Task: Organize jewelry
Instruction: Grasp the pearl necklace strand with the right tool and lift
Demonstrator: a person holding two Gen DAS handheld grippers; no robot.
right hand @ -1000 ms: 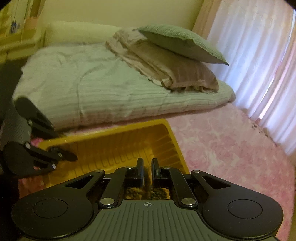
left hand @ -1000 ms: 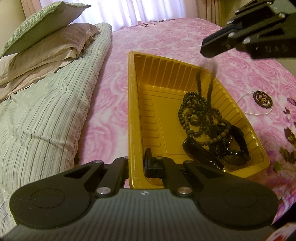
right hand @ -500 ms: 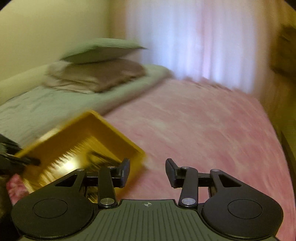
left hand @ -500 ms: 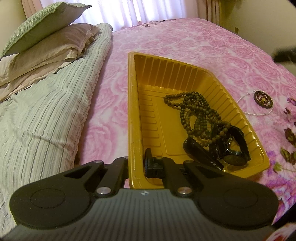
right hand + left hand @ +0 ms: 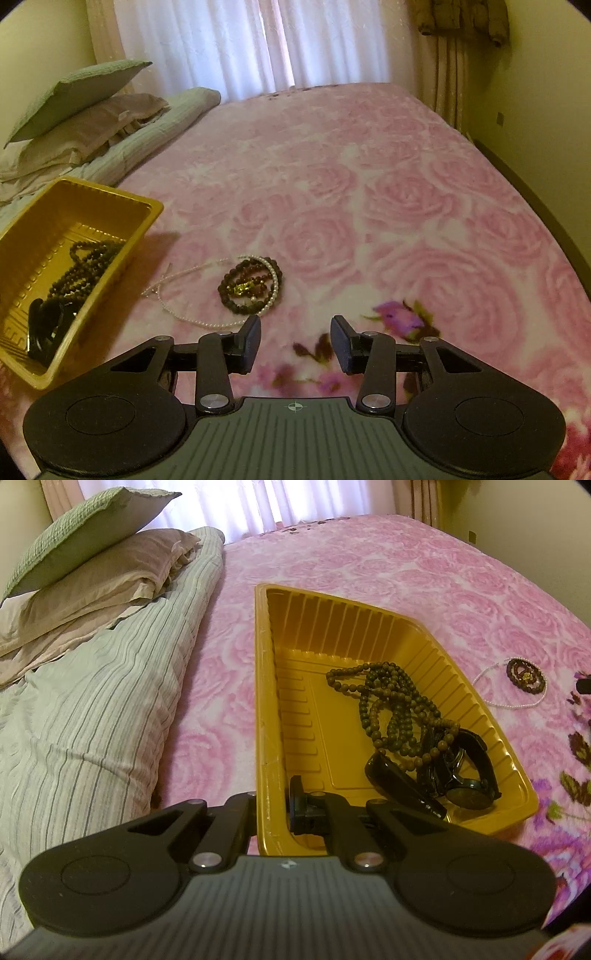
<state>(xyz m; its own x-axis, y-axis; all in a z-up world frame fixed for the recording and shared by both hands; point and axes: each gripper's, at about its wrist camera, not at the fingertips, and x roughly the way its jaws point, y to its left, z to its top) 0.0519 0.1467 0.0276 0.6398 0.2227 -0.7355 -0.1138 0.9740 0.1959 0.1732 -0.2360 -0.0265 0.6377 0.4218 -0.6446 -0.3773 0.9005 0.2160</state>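
A yellow tray (image 5: 266,709) lies on the pink bed; it also shows at the left of the right wrist view (image 5: 146,206). My left gripper (image 5: 271,808) is shut on the tray's near rim. In the tray lie a brown bead necklace (image 5: 391,709) and black watches (image 5: 465,775). On the bedspread right of the tray lie a dark bead bracelet (image 5: 249,286) and a pearl necklace (image 5: 192,317), also seen in the left wrist view (image 5: 526,670). My right gripper (image 5: 295,343) is open and empty, just in front of the bracelet.
Striped green bedding (image 5: 92,709) and stacked pillows (image 5: 85,565) lie left of the tray. White curtains (image 5: 258,44) hang behind the bed. The pink rose bedspread (image 5: 406,192) stretches to the right.
My right gripper let the bead necklace fall into the tray, opened, and swung right to face the bracelet on the bedspread. My left gripper has not moved.
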